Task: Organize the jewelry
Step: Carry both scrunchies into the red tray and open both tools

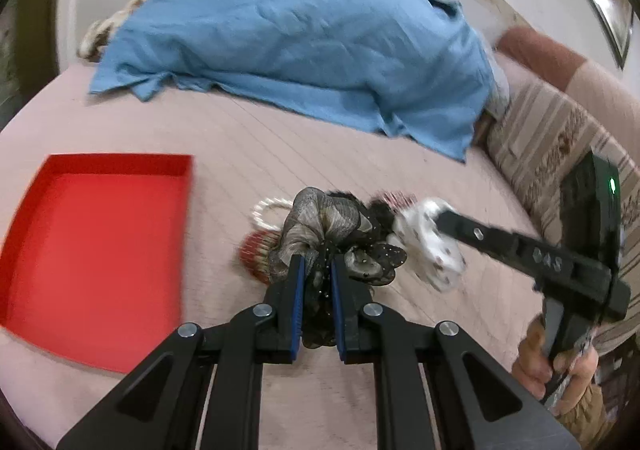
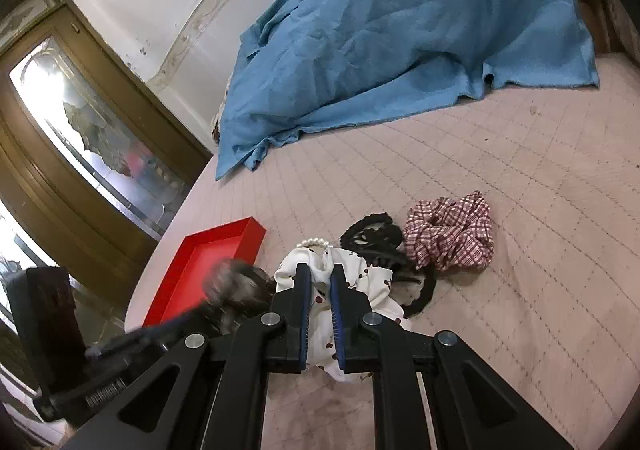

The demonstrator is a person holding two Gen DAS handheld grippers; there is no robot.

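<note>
My left gripper (image 1: 319, 264) is shut on a grey-brown patterned scrunchie (image 1: 320, 224) above the pink bed cover. My right gripper (image 2: 320, 274) is shut on a white cherry-print scrunchie (image 2: 360, 286), which also shows in the left wrist view (image 1: 430, 242). A pearl bracelet (image 1: 269, 210) lies behind the grey scrunchie. A red-checked scrunchie (image 2: 450, 232) and a black scrunchie (image 2: 372, 236) lie just beyond the right gripper. An open red tray (image 1: 96, 246) sits to the left, empty; the right wrist view (image 2: 208, 254) shows it too.
A blue cloth (image 1: 304, 46) covers a mound at the back of the bed (image 2: 540, 250). A striped cushion (image 1: 544, 138) lines the right side. A glazed wooden door (image 2: 80, 122) stands beyond the bed's left edge.
</note>
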